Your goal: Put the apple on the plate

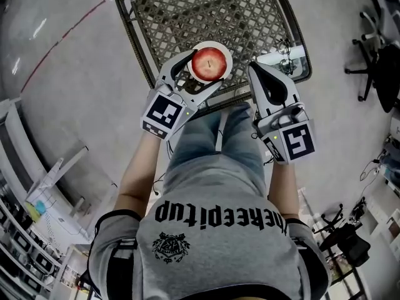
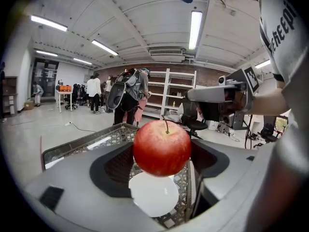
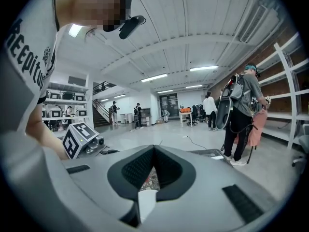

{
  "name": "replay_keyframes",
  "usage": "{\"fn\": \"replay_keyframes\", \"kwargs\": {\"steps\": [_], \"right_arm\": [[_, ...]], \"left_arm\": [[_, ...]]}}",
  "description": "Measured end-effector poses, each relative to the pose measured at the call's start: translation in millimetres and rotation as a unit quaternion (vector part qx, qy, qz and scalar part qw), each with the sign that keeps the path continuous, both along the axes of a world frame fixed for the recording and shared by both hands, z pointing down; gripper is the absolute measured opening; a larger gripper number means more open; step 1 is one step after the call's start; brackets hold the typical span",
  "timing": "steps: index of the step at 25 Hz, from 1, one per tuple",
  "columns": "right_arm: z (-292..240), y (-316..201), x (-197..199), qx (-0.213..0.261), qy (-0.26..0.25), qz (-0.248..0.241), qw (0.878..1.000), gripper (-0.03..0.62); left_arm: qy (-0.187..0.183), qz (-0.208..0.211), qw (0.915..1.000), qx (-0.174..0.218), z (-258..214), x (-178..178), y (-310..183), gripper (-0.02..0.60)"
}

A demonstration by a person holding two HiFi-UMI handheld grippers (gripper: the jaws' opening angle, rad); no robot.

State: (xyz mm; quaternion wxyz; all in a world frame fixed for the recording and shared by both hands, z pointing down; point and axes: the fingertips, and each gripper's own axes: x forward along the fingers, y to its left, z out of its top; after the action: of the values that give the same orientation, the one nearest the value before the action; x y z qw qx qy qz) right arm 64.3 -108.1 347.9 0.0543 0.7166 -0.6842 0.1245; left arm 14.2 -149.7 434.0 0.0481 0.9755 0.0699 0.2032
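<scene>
A red apple is held in my left gripper, whose jaws press on both of its sides. In the left gripper view the apple hangs stem up just above a white plate, without touching it. The plate's rim shows around the apple on the near edge of a metal mesh table. My right gripper hovers to the right of the plate over the table's near right corner. Its jaws are shut with nothing between them, and in its own view the right gripper shows its tips meeting.
A small clear object with a white card lies on the table's right corner, beside my right gripper. An office chair stands to the right of the table, and shelving lines the left. Several people stand far off in the room.
</scene>
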Motion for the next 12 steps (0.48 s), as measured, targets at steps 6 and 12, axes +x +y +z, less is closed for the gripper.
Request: {"fn": "replay_keyframes", "kwargs": {"steps": [6, 12], "right_arm": [[8.9, 8.1, -5.9, -0.007, -0.007, 0.008, 1.0, -0.001], [19.4, 13.2, -7.5, -0.017, -0.01, 0.011, 1.0, -0.002]], "left_arm": [[-0.008, 0.004, 1.0, 0.002, 23.6, -0.2, 1.1, 0.393], [-0.019, 0.007, 0.9998, 0.0, 52.3, 0.8, 3.9, 0.393]]}}
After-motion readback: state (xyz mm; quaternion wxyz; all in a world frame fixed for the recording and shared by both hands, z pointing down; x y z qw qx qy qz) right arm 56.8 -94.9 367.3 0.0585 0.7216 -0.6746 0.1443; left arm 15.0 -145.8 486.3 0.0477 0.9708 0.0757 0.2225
